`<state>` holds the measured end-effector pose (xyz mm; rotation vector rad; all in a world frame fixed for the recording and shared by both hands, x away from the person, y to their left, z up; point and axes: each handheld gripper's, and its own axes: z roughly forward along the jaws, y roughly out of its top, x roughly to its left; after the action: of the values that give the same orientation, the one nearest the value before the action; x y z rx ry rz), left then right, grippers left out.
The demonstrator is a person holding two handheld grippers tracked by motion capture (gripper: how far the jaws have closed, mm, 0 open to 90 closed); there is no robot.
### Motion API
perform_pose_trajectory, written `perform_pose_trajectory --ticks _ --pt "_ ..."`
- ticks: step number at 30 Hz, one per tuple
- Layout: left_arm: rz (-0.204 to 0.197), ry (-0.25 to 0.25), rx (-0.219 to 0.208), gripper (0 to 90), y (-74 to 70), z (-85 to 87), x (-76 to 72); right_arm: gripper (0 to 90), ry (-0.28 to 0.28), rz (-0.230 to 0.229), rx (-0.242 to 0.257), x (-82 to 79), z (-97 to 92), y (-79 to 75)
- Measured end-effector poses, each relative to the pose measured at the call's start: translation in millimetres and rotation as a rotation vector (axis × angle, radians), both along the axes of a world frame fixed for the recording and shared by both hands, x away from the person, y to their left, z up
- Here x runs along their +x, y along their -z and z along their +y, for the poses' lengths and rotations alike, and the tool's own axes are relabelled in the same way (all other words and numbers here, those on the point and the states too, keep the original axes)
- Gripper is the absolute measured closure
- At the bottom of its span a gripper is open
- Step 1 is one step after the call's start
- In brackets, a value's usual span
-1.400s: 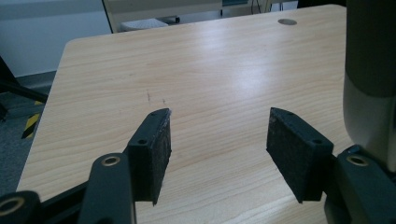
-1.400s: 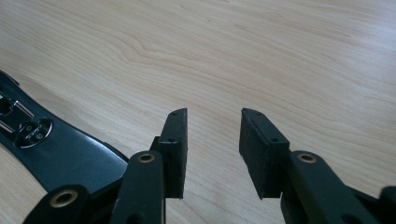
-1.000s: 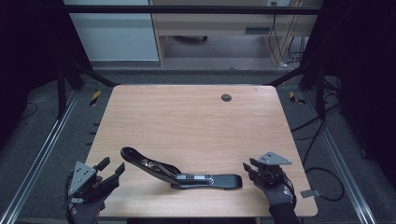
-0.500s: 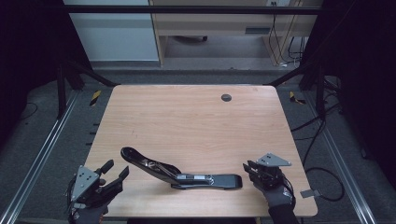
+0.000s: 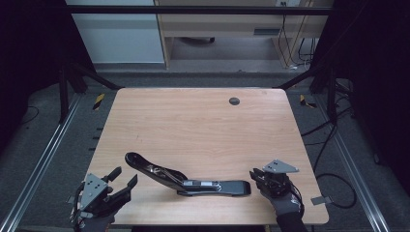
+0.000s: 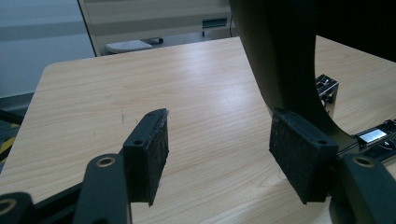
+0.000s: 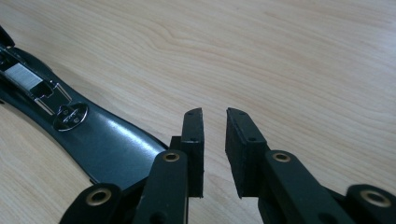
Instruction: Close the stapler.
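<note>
Left tongs (image 5: 123, 180) sit at the near left corner of the desk (image 5: 193, 121), jaws wide apart and just been opening further; nothing lies between the pads (image 6: 148, 154), though the raised arm of the stapler (image 5: 186, 178) stands just beside the right-hand pad. The stapler lies open along the desk's near edge, top arm tilted up toward the left, base flat toward the right. Right tongs (image 5: 256, 175) rest just beside the base's end, jaws have just been closing to a narrow gap, holding nothing. We judge two risks: the narrowed right jaws may push the base rather than straddle it, and a one-sided contact at the left could pivot the stapler off the near edge.
</note>
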<state>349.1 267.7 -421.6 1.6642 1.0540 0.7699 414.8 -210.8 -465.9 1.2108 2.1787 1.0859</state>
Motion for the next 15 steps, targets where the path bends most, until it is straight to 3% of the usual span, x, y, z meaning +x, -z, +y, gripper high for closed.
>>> perform_pose_trajectory --ticks 15 --pt "-0.02 0.022 -0.014 36.8 -3.8 -4.1 -8.7 81.5 -0.017 0.007 0.009 -3.8 7.1 0.3"
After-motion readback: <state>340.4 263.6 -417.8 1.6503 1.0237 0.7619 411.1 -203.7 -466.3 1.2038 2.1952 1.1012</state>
